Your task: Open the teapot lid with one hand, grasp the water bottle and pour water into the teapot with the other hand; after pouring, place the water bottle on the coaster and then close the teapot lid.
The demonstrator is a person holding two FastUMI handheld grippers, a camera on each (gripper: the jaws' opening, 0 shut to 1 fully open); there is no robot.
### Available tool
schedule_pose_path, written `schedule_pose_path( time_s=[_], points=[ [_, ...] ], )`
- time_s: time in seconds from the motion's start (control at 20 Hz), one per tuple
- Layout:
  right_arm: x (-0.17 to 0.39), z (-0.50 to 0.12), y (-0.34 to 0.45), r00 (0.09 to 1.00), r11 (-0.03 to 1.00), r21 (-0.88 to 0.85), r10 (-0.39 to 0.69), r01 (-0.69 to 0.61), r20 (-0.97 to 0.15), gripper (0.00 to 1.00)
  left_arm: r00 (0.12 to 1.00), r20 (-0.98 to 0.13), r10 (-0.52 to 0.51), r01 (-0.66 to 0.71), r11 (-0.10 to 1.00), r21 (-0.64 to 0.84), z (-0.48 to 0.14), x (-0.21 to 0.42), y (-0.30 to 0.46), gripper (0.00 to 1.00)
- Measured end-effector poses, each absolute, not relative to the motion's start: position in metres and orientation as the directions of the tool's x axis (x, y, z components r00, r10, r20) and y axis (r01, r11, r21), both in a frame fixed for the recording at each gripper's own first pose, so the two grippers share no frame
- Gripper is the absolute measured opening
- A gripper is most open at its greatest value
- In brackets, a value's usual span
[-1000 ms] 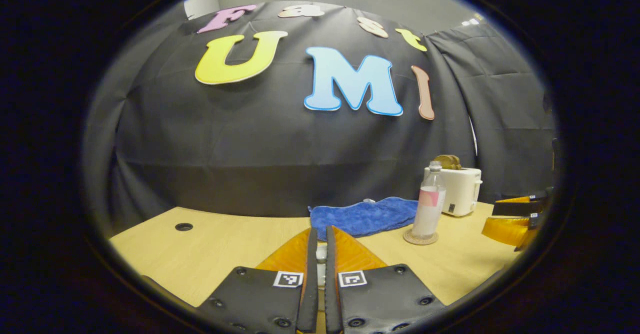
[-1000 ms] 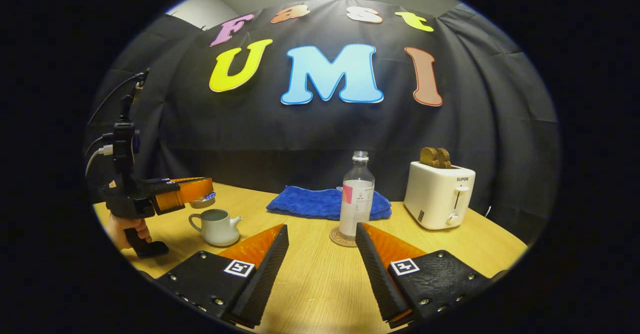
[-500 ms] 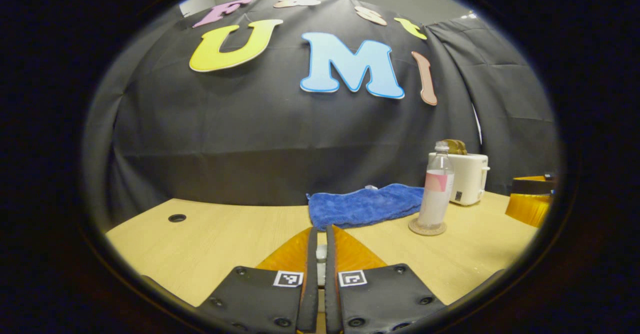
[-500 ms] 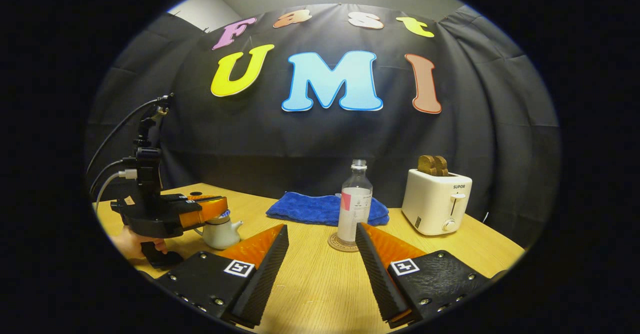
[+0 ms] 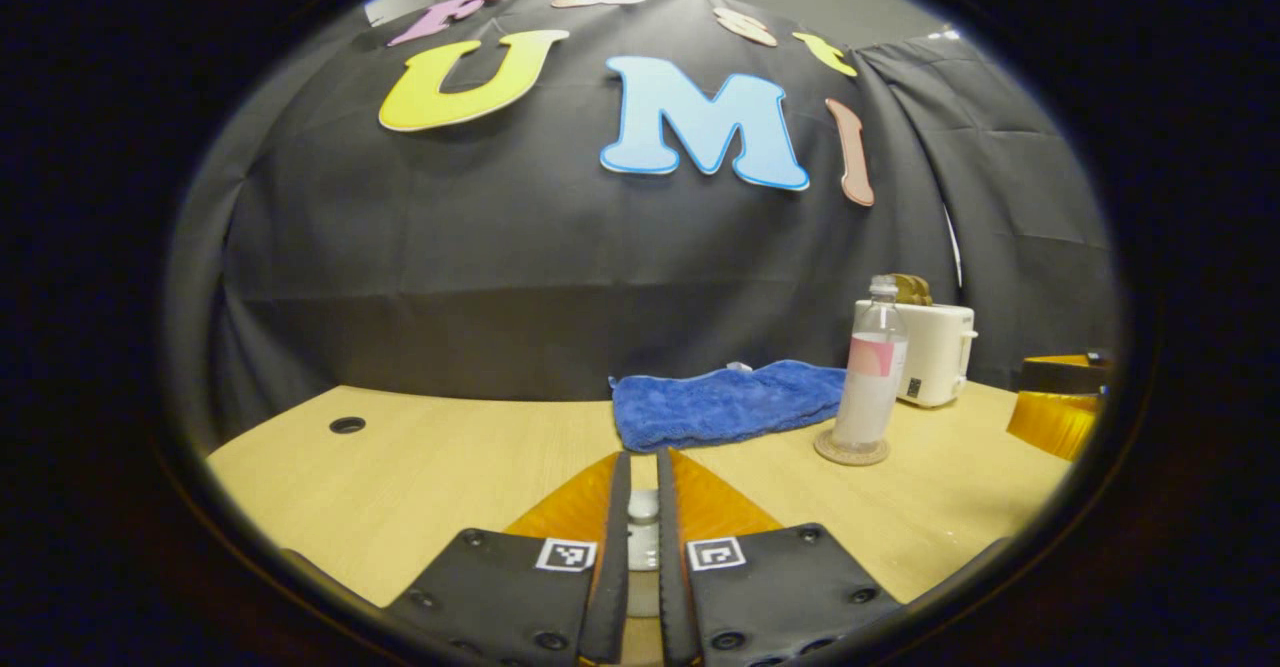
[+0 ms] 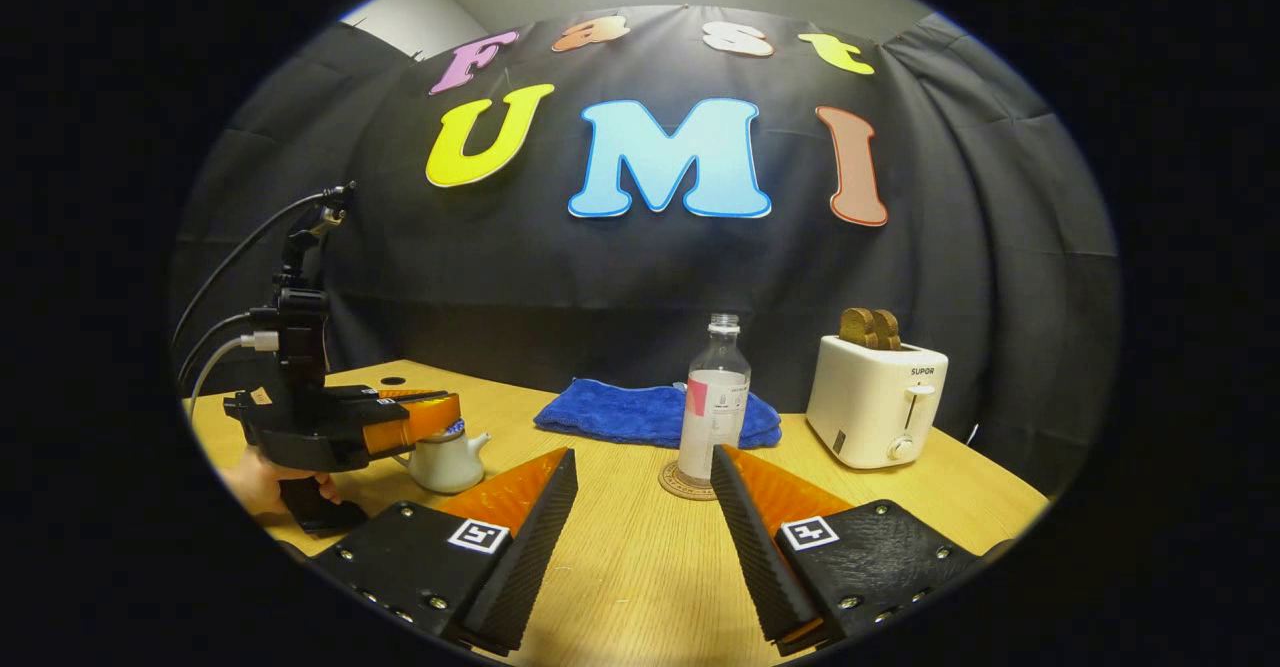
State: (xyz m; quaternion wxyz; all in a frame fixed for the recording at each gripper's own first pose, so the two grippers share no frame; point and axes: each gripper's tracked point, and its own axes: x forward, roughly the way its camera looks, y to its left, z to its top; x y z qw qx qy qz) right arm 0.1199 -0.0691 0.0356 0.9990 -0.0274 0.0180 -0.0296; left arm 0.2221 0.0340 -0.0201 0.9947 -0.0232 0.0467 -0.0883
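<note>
Water bottle (image 6: 714, 397) standing upright on the coaster (image 6: 688, 480), cap off, just in front of the blue towel (image 6: 655, 413); toaster (image 6: 876, 400) to the right of the bottle; teapot (image 6: 445, 458) well to the left of the bottle, lid (image 5: 642, 505) on it, knob nipped between the nearly closed fingers of the left gripper (image 5: 642, 507); right gripper (image 6: 640, 487) spread wide, holding nothing, bottle beyond its fingertips; all on the wooden table (image 6: 640, 567).
</note>
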Motion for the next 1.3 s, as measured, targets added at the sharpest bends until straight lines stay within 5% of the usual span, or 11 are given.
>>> schedule_pose_path(
  time_s=[0.25,0.35,0.5,0.9,1.3],
  points=[
    [0.121,0.031,-0.067,0.997,0.996,-0.064,-0.061,0.058,-0.045,0.84,0.987,-0.061,-0.147,0.144,0.988,-0.056,-0.007,0.208,0.042,0.21],
    [0.121,0.032,-0.063,0.997,0.996,-0.070,-0.058,0.056,-0.041,0.84,0.988,-0.054,-0.143,0.141,0.989,-0.044,-0.003,0.197,0.042,0.41],
    [0.115,0.036,-0.057,0.998,0.997,-0.060,-0.052,0.051,-0.026,0.84,0.991,-0.045,-0.126,0.124,0.992,-0.030,0.004,0.178,0.042,0.41],
    [0.076,0.037,-0.057,0.994,0.990,-0.090,-0.106,0.109,0.036,0.84,0.994,0.037,-0.103,0.105,0.993,-0.059,0.025,0.112,0.033,0.83],
    [0.050,0.041,-0.033,0.995,0.996,-0.054,-0.065,0.069,0.071,0.84,0.986,0.080,-0.149,0.148,0.989,0.022,0.038,0.082,0.002,0.88]
  ],
)
